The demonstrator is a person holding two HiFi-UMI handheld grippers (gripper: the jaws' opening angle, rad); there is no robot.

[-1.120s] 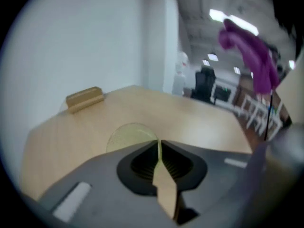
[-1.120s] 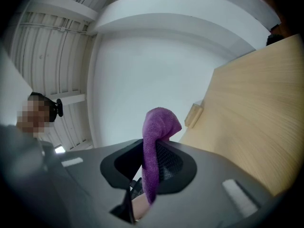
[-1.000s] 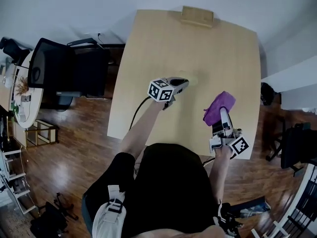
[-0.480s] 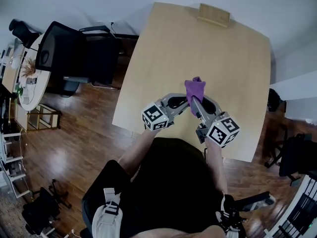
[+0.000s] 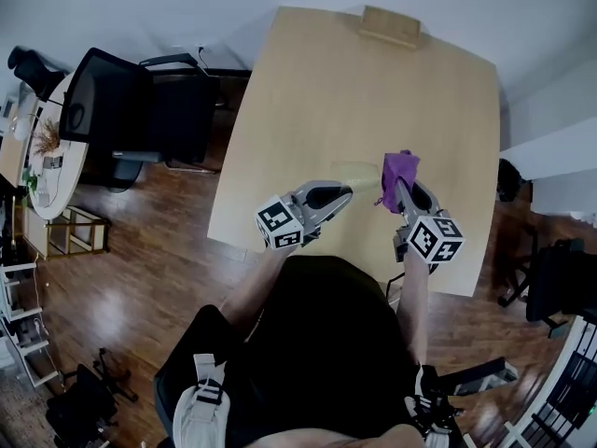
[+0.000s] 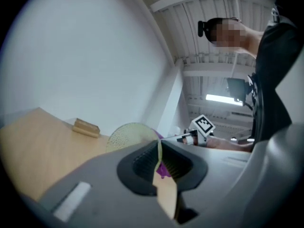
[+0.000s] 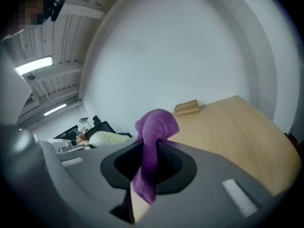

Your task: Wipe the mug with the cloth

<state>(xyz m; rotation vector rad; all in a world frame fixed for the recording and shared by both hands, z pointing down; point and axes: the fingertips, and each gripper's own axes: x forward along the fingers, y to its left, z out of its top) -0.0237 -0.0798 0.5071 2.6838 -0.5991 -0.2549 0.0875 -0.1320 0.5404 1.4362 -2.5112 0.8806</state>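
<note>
**Now: mug in the left gripper, cloth in the right**

From the head view, a pale wooden table point(image 5: 308, 110) fills the middle. A small wooden block point(image 5: 390, 26) sits at its far edge, and a black chair point(image 5: 117, 110) stands off its left side. Both grippers hang over the near part of the table, with their tips close together. The left gripper point(image 5: 347, 187) carries the mug point(image 5: 362, 170), pale yellow-green and tipped sideways. The right gripper point(image 5: 397, 189) carries the purple cloth point(image 5: 400, 166), bunched just right of the mug.

In the left gripper view, the jaws stand almost together and pinch the mug's thin wall. The mug shows as a pale, speckled round shape above them. A bit of the cloth shows beyond the pads, and the block lies far left on the table.

In the right gripper view, the jaws are clamped on the cloth. It rises in a rounded bunch above the pads and hangs below them. The speckled mug lies just left of the cloth, and whether they touch I cannot tell.
</note>
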